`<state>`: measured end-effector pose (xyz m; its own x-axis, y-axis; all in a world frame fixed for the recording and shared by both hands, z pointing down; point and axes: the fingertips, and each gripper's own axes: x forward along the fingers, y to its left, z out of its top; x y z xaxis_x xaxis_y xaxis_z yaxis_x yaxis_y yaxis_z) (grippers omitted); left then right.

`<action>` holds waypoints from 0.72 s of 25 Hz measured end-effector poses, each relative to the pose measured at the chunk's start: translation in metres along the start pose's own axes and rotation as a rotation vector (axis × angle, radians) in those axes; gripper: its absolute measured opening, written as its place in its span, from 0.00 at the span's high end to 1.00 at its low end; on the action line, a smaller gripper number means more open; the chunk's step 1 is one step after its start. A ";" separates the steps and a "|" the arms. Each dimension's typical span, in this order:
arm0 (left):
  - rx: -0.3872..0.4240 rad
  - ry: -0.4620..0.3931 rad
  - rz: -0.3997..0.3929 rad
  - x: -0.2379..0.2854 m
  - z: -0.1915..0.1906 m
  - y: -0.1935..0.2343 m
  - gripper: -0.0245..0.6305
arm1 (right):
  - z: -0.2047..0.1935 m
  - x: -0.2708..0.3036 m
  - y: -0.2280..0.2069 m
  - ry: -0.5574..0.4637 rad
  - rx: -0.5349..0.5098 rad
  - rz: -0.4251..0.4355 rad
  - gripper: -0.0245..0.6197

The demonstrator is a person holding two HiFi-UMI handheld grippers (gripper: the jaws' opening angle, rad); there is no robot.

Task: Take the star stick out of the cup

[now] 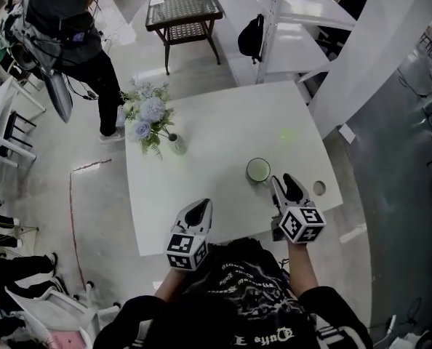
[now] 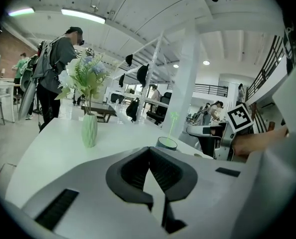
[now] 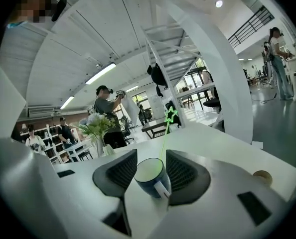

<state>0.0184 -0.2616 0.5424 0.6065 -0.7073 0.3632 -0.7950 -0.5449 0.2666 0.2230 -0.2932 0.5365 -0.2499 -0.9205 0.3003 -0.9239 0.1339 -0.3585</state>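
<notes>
As things stand: stick not out yet, nothing gripped, extraction not started.
Right gripper (image 1: 281,181): jaws spread, holding nothing.
Cup (image 3: 151,177): dead ahead of the right claw, framed between its two pads in the right gripper view. Head view puts it just past the fingertips, so I read it as not clamped.
Star stick (image 3: 165,135): standing in the cup, leaning up and away from the right claw, green star head well above the rim.
Left gripper (image 1: 199,208): pads closed tip to tip, nothing between them. Cup sits ahead and to this claw's right, well apart.
Vase (image 1: 177,145): flowers in it, ahead-left of the left claw, clear of the work.
Table (image 1: 223,115): white top, cup near the edge closest to both claws.
Done: right claw lined up on the cup, my read.
Left: close on the thin stem above the rim, lift it clear of the cup.
Risk: stem is thin and the cup is light, so a pull may tip or drag the cup.
</notes>
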 end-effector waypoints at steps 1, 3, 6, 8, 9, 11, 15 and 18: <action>-0.005 -0.001 0.012 -0.001 0.000 0.001 0.93 | 0.000 0.005 -0.003 0.010 0.004 0.004 0.69; -0.017 -0.005 0.038 -0.003 0.000 0.005 0.93 | 0.001 0.014 -0.007 0.026 0.008 0.015 0.69; -0.032 -0.011 0.073 -0.005 0.000 0.014 0.93 | 0.004 0.027 -0.012 0.034 0.004 0.026 0.69; -0.043 -0.013 0.099 -0.006 -0.001 0.020 0.93 | 0.006 0.036 -0.016 0.043 -0.001 0.035 0.69; -0.050 -0.014 0.116 -0.008 -0.001 0.023 0.93 | 0.007 0.042 -0.017 0.051 -0.004 0.043 0.69; -0.060 -0.018 0.148 -0.011 -0.001 0.029 0.93 | 0.006 0.053 -0.017 0.069 -0.009 0.059 0.69; -0.067 -0.028 0.184 -0.011 0.001 0.036 0.93 | 0.008 0.071 -0.022 0.088 -0.023 0.071 0.69; -0.074 -0.035 0.215 -0.013 0.002 0.039 0.93 | 0.011 0.081 -0.026 0.092 -0.023 0.076 0.69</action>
<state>-0.0204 -0.2748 0.5464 0.4224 -0.8193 0.3878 -0.9036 -0.3467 0.2517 0.2303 -0.3748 0.5607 -0.3445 -0.8697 0.3535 -0.9073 0.2116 -0.3635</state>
